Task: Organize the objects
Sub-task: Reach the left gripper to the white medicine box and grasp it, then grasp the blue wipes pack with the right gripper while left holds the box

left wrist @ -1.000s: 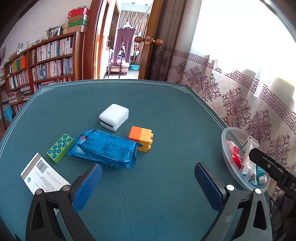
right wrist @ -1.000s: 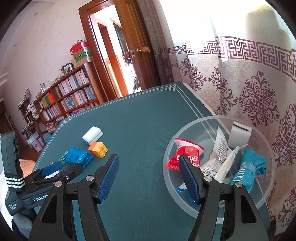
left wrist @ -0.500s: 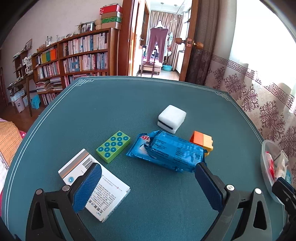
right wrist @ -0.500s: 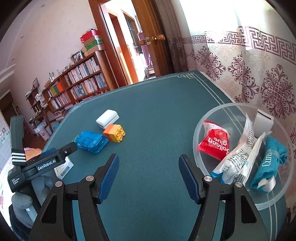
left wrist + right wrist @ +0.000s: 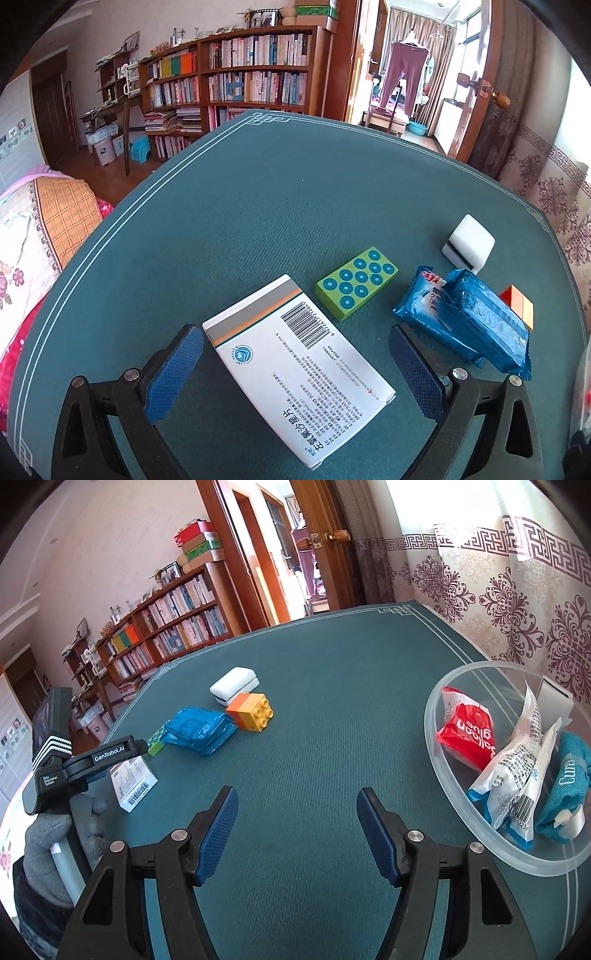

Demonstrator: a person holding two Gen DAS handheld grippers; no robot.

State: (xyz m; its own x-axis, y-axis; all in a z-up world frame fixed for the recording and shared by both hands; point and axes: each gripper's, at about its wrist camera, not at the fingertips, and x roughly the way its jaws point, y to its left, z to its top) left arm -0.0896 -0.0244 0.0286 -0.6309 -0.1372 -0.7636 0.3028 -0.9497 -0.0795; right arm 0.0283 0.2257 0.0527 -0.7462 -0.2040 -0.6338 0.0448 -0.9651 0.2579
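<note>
Your left gripper (image 5: 295, 373) is spread wide w/ the white box (image 5: 299, 369) lying flat between its pads, not touching either. Green block (image 5: 356, 282) sits just beyond the box; blue packet (image 5: 465, 317), orange brick (image 5: 251, 710) & white case (image 5: 234, 685) further right. Your right gripper (image 5: 297, 836) is wide too, nothing in it, over bare table (image 5: 332, 686). Clear bowl (image 5: 436, 746) at its right holds packets.

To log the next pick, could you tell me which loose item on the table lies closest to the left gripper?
The white medicine box: it lies between the open left gripper's fingers, unlike the others.
</note>
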